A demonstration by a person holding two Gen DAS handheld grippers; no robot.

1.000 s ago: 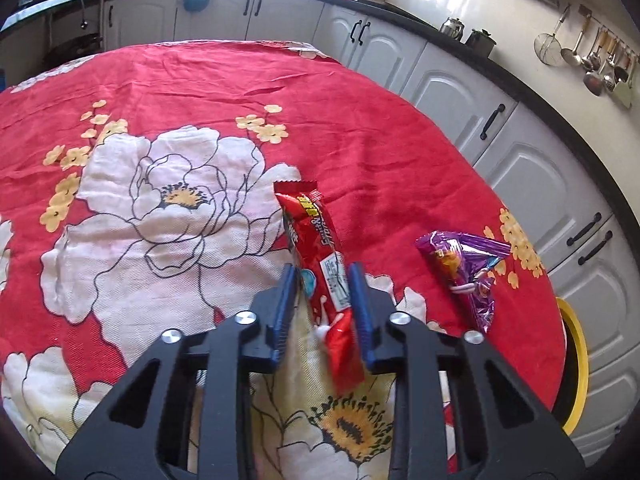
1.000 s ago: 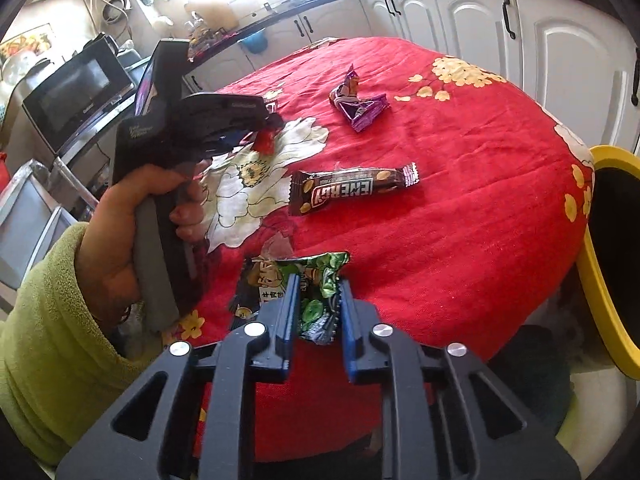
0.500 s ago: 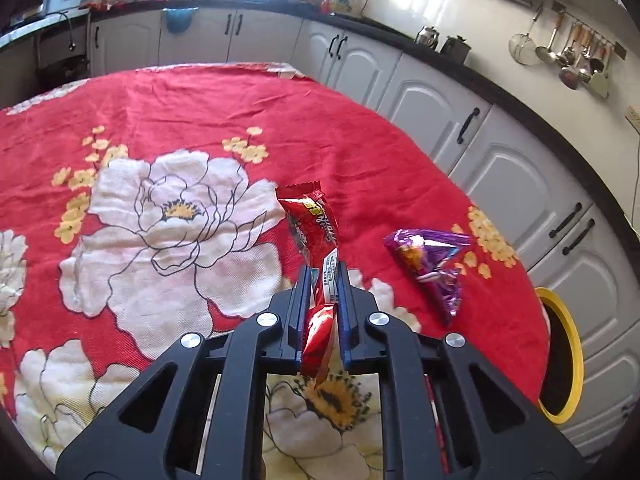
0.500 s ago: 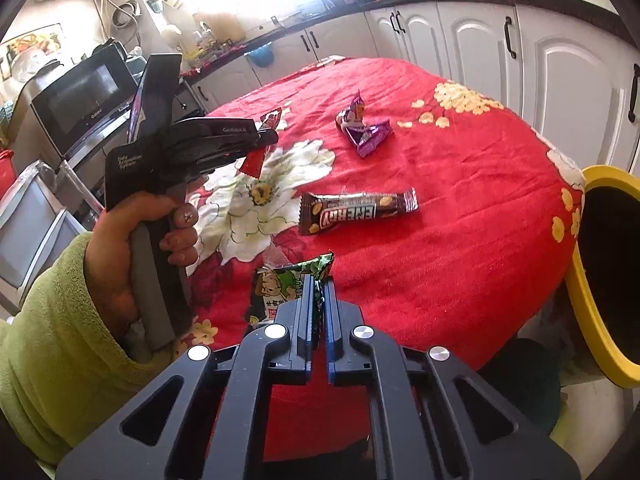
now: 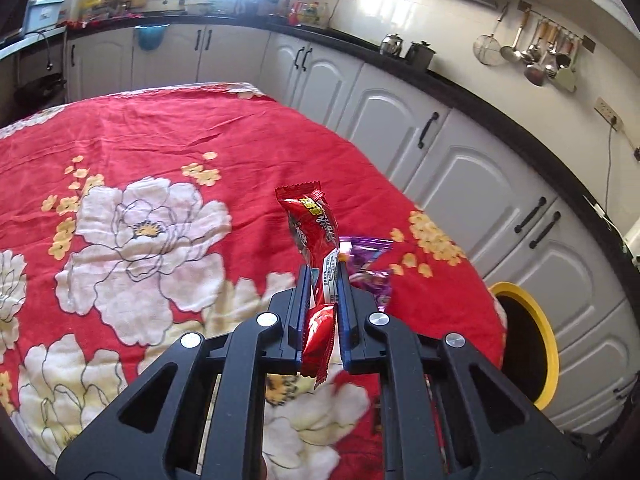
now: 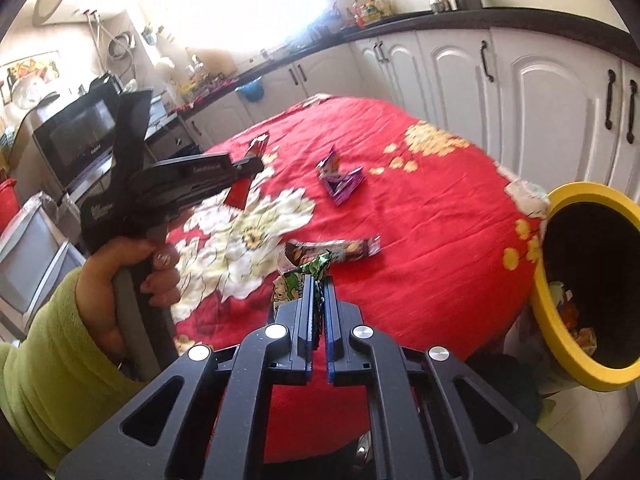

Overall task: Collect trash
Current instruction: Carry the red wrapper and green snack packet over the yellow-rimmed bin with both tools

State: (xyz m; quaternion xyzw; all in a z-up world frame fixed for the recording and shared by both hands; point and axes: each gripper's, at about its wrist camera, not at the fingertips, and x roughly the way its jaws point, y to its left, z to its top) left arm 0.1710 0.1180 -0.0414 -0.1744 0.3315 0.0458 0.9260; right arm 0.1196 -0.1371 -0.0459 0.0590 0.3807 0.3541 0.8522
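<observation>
the left gripper (image 5: 323, 280) is clamped on a long red glossy snack wrapper (image 5: 316, 236), its black fingers pinching the wrapper near the middle so that the crimped top end stands up above the tips and the lower end hangs down between the arms. the wrapper is off the round table draped in a red cloth with big white and yellow flowers (image 5: 160, 152). just behind the fingers, partly hidden, a crumpled purple foil wrapper (image 5: 368, 264) lies on the cloth.

the right gripper (image 6: 318, 292) is closed narrow on a green printed wrapper (image 6: 308, 274), which sticks up and to the left out of the tips, clear of the cloth. just beyond it a dark brown bar wrapper (image 6: 340, 249) lies flat on the table, and further back sits the purple one. in the right wrist view the left gripper shows from the side, held up over the table in a hand with a lime-green fleece sleeve (image 6: 52, 364), the red wrapper poking out above and below its fingers.

a bin with a yellow rim and dark inside (image 6: 568, 328) stands off the table's right edge — some scraps already lie in it. white kitchen cabinets (image 5: 452, 160) run behind.
</observation>
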